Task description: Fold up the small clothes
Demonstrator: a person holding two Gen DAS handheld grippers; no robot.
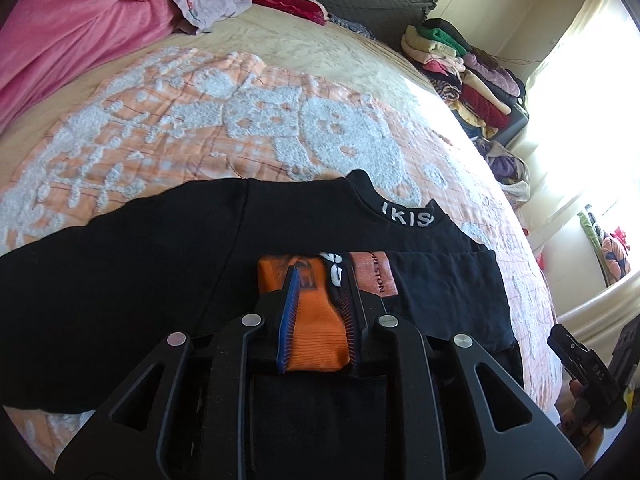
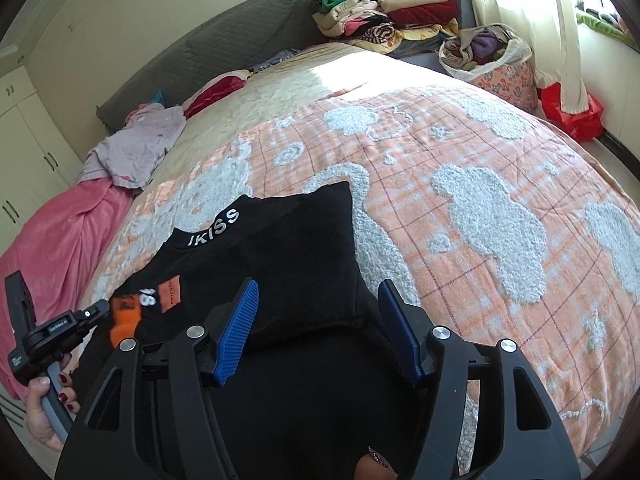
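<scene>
Two handheld grippers are angling downward over a black sweater (image 2: 256, 276) lying on an orange patterned bedspread (image 2: 460, 152). Left gripper (image 1: 318, 284) is pinching the sweater's orange cuff (image 1: 316, 336), held by a hand (image 2: 44, 412) from below. Right gripper (image 2: 320, 300) is hovering with jaws apart above the sweater's folded shoulder.

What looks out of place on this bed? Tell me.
Nothing is spilled or damaged. The black top lies askew, half folded, its orange cuff pinched in the left hand-held gripper. A lilac garment lies crumpled by the pillows.
</scene>
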